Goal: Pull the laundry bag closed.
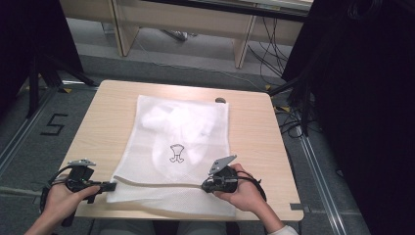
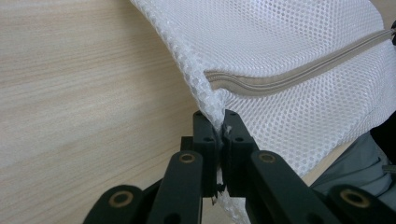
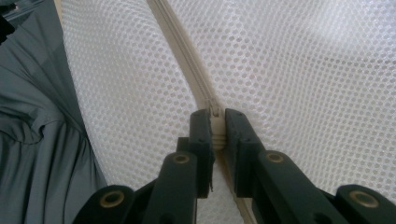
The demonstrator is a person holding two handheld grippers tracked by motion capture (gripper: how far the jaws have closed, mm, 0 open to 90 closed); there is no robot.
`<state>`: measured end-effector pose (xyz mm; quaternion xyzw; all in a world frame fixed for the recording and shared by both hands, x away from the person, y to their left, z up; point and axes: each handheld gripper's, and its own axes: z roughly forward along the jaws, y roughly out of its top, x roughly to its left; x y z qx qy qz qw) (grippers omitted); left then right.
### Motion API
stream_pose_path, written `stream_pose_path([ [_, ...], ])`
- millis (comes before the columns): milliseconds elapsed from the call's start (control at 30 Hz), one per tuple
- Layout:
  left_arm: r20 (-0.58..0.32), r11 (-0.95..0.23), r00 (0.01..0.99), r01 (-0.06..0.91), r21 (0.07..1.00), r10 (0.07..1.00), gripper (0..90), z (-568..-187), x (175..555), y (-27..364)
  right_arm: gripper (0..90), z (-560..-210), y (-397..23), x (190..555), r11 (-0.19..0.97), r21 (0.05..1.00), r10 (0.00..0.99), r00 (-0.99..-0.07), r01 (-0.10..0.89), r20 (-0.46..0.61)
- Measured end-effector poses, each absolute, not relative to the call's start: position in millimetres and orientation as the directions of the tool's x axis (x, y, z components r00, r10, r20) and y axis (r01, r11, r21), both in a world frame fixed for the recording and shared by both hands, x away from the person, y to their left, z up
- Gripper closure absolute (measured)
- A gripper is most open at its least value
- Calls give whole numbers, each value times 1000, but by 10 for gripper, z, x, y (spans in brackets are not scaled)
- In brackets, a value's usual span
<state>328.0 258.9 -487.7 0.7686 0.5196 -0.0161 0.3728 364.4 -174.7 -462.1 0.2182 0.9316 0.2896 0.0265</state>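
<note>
— Left gripper (image 2: 218, 122) is clamped shut on the corner edge of the white mesh laundry bag (image 1: 181, 142), right where its beige zipper (image 2: 299, 70) ends. What about the other one?

— Right gripper (image 3: 215, 122) has its jaws pinched on the small beige zipper pull (image 3: 215, 125), at the bag's near right.

— So which step is this?

— I'd judge the zip is about to be run: one end anchored, the slider gripped. Next move likely needs a steady pull along the track while the left holds taut.

— And the bag?

— Flat on the light wooden table (image 1: 254, 122), zipper edge nearest the person, stretched between both grippers.
</note>
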Motion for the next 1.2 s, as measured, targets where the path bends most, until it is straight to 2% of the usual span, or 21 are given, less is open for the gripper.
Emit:
stream_pose_path([
  [500,-431,-124,428,809,575,795,854,-4895,3271,2555,827,-4627,-1813,3641,729,553,430,-899,403,89],
  [1200,-429,-126,427,810,572,796,854,-4895,3273,2558,827,-4602,-1874,3620,723,545,449,-888,424,96],
])
